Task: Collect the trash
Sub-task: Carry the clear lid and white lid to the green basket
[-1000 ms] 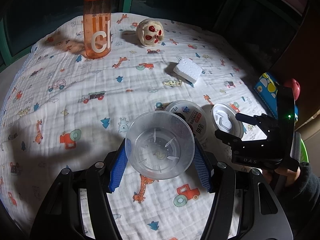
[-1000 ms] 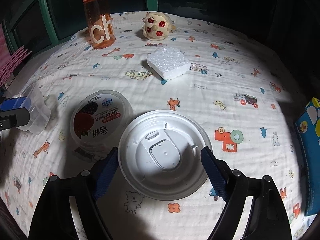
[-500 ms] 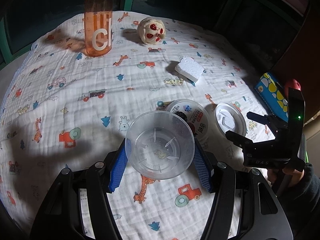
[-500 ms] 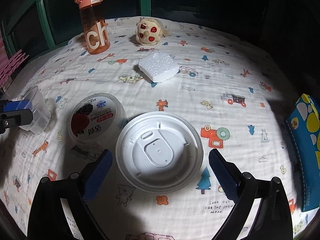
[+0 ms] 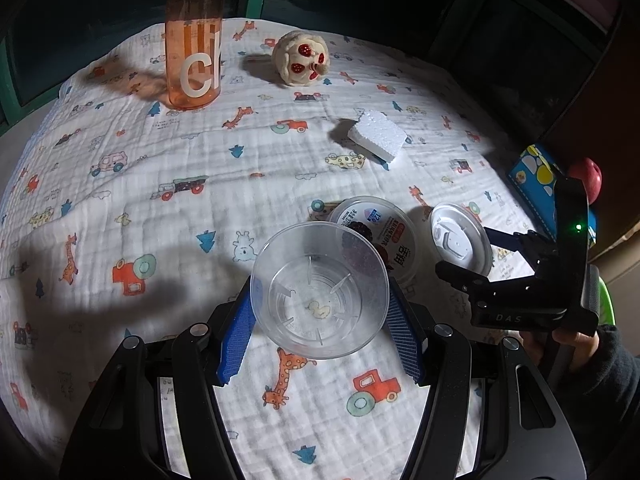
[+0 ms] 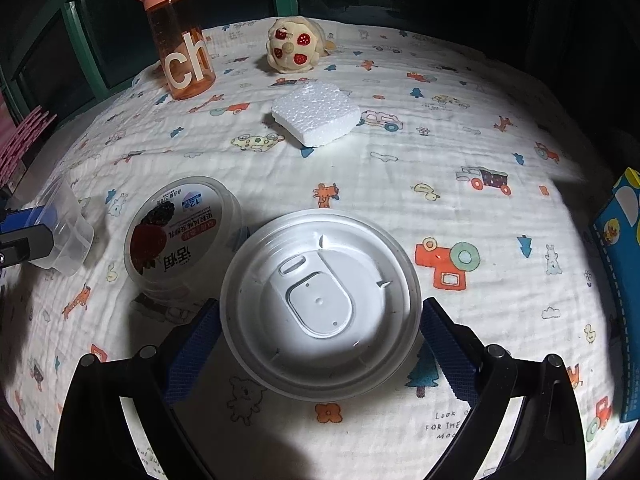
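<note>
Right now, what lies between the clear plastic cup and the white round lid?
The round yogurt tub with a fruit label lies between the clear plastic cup and the white round lid, seen best in the right wrist view.

Your left gripper (image 5: 320,314) points steeply down, its blue pads (image 5: 236,334) clamped on a clear cup (image 5: 320,292). Your right gripper (image 6: 320,332), in your sleeved hand (image 5: 576,344), angles down beside the cup, jaws spread wide, gripping nothing.

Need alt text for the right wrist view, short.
The open right gripper straddles a white plastic lid lying on a cartoon-print cloth, its blue pads clear of the rim. A yogurt tub sits left of the lid; farther back are a foam block, an orange water bottle and a plush toy.
</note>
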### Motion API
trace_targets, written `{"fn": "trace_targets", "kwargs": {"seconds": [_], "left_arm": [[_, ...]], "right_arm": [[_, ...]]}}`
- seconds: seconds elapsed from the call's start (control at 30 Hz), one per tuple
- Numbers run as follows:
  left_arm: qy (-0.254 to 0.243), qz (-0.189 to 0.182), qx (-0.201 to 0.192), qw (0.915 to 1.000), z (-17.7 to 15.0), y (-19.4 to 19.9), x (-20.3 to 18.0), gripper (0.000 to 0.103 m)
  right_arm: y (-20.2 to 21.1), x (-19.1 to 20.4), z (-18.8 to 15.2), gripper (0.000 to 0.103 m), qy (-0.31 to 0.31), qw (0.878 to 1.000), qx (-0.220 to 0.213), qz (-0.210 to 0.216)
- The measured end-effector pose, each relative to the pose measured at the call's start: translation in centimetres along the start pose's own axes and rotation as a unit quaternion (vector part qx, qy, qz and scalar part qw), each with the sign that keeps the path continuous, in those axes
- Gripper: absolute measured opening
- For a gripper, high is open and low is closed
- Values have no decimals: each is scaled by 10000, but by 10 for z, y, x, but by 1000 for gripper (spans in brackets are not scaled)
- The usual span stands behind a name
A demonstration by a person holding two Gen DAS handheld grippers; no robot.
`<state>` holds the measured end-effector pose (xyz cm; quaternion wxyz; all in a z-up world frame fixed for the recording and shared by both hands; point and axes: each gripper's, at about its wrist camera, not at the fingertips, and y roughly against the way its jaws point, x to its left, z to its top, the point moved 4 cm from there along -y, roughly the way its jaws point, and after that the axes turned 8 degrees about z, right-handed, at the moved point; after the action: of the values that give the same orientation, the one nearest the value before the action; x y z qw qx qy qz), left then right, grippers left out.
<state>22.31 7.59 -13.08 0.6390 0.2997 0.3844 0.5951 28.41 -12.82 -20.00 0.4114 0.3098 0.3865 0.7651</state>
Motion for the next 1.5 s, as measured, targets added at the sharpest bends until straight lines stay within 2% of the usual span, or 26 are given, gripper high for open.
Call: {"fn": "trace_targets", "kwargs": {"seconds": [0.37, 0.57, 0.77, 0.97, 1.13, 1.5], "left_arm": [[-53, -66, 20, 10000, 0, 0, -6, 61], [-182, -145, -96, 9997, 2, 14, -22, 61], [-404, -332, -224, 9984, 0, 31, -54, 61], [-685, -593, -274, 9955, -9, 45, -94, 61], [-947, -862, -273, 9914, -18, 54, -132, 61], [-1555, -1314, -375, 9783, -26, 80, -217, 61]], "right_arm": [[10, 1, -6, 90, -36, 9999, -112, -106], [46, 3, -17, 90, -243, 9990, -356, -73], [102, 0, -37, 90, -550, 9959, -706, -103], [161, -13, -65, 90, -897, 9897, -1084, -275], [210, -32, -102, 90, -1265, 9809, -1356, -593], [297, -108, -203, 90, -2196, 9514, -1554, -1496]]}}
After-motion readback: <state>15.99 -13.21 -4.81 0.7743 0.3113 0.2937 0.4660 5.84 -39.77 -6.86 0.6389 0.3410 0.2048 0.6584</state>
